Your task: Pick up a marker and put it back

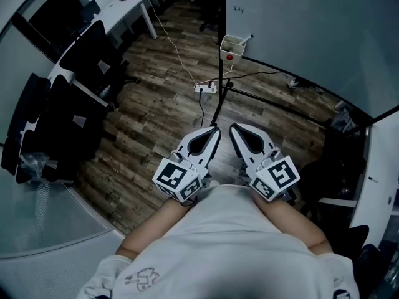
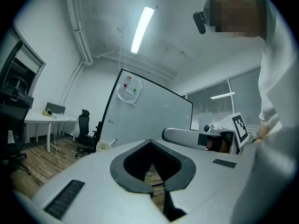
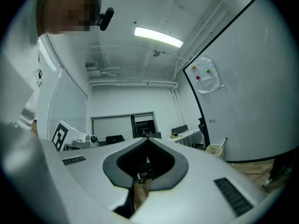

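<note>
Task not yet begun. The left gripper [image 1: 214, 131] and right gripper [image 1: 235, 129] are held at the person's waist, fingers closed on nothing. The slim pale marker [image 1: 248, 38] stands in a small white box [image 1: 232, 45] on the large whiteboard [image 1: 299, 30], well ahead. The next move calls for an approach with the fingers opened. Small writing on the board is too small to read.

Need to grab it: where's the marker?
Head view, top centre: the marker pokes from the tray hung at the whiteboard's lower left corner.
</note>
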`<state>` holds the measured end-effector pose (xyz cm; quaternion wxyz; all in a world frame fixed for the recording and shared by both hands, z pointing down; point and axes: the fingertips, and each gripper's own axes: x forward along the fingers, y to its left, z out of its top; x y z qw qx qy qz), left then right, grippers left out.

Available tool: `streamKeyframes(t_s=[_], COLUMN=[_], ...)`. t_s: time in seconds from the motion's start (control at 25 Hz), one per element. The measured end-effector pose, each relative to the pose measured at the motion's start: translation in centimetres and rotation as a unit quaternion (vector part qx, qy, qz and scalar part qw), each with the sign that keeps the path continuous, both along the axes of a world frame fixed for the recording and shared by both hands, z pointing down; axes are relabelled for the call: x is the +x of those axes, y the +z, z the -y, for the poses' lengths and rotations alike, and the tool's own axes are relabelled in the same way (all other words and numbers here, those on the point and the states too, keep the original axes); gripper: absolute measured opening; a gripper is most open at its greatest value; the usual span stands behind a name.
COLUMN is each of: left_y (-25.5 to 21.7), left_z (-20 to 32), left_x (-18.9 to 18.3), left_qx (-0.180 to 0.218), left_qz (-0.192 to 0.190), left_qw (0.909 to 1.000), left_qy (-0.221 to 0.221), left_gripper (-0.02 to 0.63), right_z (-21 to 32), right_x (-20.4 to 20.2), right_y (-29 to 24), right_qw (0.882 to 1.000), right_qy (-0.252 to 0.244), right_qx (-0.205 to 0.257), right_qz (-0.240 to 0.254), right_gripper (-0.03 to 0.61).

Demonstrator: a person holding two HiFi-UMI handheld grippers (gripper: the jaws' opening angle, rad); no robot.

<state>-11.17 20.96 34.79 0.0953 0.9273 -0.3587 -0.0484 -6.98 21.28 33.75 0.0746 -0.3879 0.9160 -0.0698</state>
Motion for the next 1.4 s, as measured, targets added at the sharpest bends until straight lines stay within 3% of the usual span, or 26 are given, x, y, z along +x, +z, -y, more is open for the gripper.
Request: streamKeyframes(t_s=[0.28, 0.72, 1.08, 1.4], left_y=[-0.8, 0.3, 1.2, 1.7], left_z=[1.6, 4.6, 9.8, 17.3], left_x=[-3.8, -6.2, -5.9, -3.1], left_qx=[0.013, -0.012, -0.024, -0.032], left_qz=[-0.014, -0.017, -0.017, -0.022], left_qw=[0.9997, 0.9991, 0.9973, 0.9957], left_qy=[-0.012, -0.038, -0.067, -0.084], left_gripper=[0.005, 0.005, 0.005, 0.005], right_z=[1.8, 5.6, 11.1, 18.6], right_x=[-3.6, -5.4, -5.2, -2.4], right_y=[0.2, 0.9, 1.4, 1.8], right_qw=[1.0, 0.999, 0.998, 0.995], right_qy=[-0.009, -0.035, -0.063, -0.088], right_qx=[-0.005, -0.022, -0.03, -0.04], right_qz=[-0.009, -0.005, 0.006, 0.007], right_gripper=[0.012, 0.012, 0.012, 0.012])
